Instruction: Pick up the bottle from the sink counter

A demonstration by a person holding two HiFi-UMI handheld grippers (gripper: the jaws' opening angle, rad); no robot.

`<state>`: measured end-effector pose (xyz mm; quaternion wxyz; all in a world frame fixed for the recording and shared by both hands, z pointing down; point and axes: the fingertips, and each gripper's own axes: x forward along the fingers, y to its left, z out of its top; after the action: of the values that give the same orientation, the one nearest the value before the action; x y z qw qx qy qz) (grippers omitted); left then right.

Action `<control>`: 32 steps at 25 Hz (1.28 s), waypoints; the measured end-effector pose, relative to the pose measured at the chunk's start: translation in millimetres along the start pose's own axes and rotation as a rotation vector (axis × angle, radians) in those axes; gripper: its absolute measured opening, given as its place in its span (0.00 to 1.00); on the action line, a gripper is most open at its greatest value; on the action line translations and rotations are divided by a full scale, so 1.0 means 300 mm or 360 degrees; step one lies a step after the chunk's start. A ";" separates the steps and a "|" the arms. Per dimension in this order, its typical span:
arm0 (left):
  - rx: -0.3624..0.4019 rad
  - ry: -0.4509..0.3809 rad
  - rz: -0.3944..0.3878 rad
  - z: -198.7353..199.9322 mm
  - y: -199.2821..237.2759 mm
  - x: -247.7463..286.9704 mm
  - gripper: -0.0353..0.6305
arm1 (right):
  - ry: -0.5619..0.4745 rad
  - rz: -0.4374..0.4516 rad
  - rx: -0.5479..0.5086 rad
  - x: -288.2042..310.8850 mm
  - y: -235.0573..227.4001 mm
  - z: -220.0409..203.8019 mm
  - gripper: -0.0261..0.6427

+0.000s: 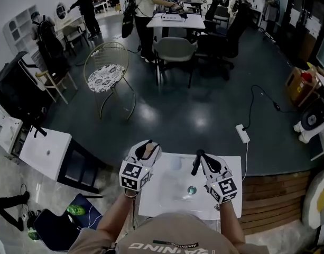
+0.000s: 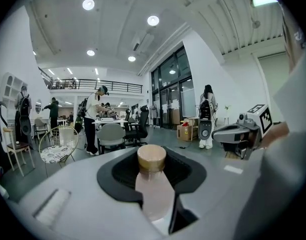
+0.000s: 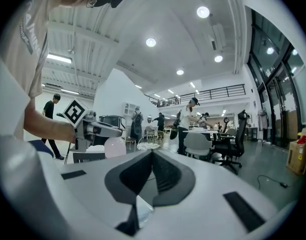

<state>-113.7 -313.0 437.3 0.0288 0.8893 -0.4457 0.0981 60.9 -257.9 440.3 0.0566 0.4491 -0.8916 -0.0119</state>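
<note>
A pale pink bottle (image 2: 153,194) with a tan cap (image 2: 152,157) sits between the dark pads of my left gripper (image 2: 152,170), which is shut on it. In the head view the left gripper (image 1: 146,151) holds the bottle (image 1: 148,151) raised above the far left corner of the white sink counter (image 1: 162,197). My right gripper (image 1: 196,162) hovers over the counter's far right part, shut with nothing between its jaws (image 3: 153,159). From the right gripper view the left gripper (image 3: 95,130) and the pink bottle (image 3: 114,146) show to the left. The basin drain (image 1: 191,190) lies below the right gripper.
A white side table (image 1: 45,152) stands left of the counter, and a wooden platform (image 1: 270,192) to its right. Beyond lie dark floor, a wire chair (image 1: 106,70), a grey chair (image 1: 175,51), a power strip (image 1: 242,133) with its cable, and people at desks.
</note>
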 end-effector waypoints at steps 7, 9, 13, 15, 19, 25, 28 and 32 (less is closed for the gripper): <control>0.0030 -0.0032 -0.0003 0.056 -0.001 -0.027 0.25 | -0.0051 -0.0015 0.0017 -0.003 -0.038 0.046 0.06; 0.0040 -0.0040 -0.0004 0.063 0.004 -0.032 0.25 | -0.0067 -0.0016 0.0035 0.004 -0.045 0.054 0.06; 0.0032 -0.0028 0.0013 0.057 0.013 -0.047 0.25 | -0.0075 -0.0001 0.0050 0.011 -0.038 0.064 0.06; 0.0031 -0.0026 0.0015 0.054 0.014 -0.053 0.25 | -0.0072 0.0010 0.0046 0.011 -0.032 0.065 0.06; 0.0034 -0.0036 0.0007 0.056 0.010 -0.057 0.25 | -0.0079 0.0008 0.0043 0.007 -0.030 0.068 0.06; 0.0020 -0.0033 0.0001 0.047 0.002 -0.057 0.25 | -0.0067 0.0003 0.0041 -0.003 -0.033 0.072 0.06; 0.0006 -0.0026 0.0002 0.032 -0.006 -0.059 0.25 | -0.0057 0.0002 0.0037 -0.015 -0.034 0.066 0.06; 0.0002 -0.0021 0.0010 0.022 -0.018 -0.073 0.25 | -0.0047 -0.0007 0.0044 -0.040 -0.037 0.058 0.05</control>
<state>-121.2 -293.4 426.6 0.0251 0.8886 -0.4485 0.0926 74.8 -255.4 421.0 0.0371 0.4516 -0.8914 -0.0063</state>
